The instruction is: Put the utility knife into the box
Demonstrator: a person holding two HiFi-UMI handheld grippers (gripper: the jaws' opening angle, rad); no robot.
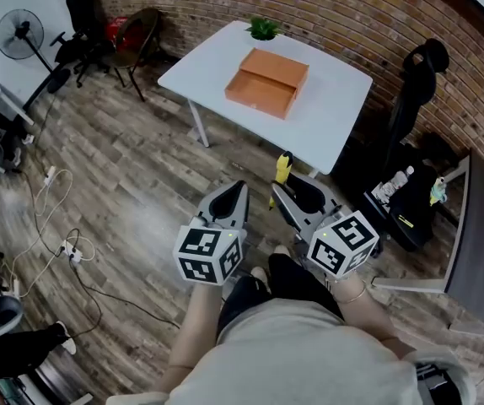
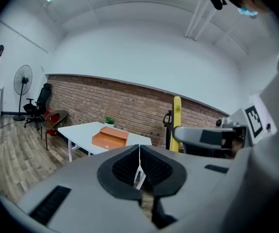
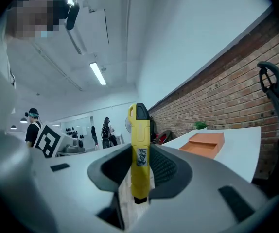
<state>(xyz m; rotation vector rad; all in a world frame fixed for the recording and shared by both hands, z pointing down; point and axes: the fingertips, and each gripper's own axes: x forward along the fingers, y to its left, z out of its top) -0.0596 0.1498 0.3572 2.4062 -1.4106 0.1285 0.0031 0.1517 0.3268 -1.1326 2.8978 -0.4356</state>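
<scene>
Presently: utility knife [image 3: 139,149] — yellow, likely rigid, light, smooth-cased. It stands upright, pinched mid-body by right gripper [image 3: 140,171], a sound hold. Left gripper [image 2: 139,171] pressed together, empty. Box [image 1: 267,81] — well apart, on table [image 1: 335,116].

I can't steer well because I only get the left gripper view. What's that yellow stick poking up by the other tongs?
Observer: That's the utility knife. The right gripper view shows the right tongs clamped on it, holding it upright.
Operator: Is the sharp bit sticking out?
Observer: No blade shows in that view. Both ends of the knife are just black.
</scene>
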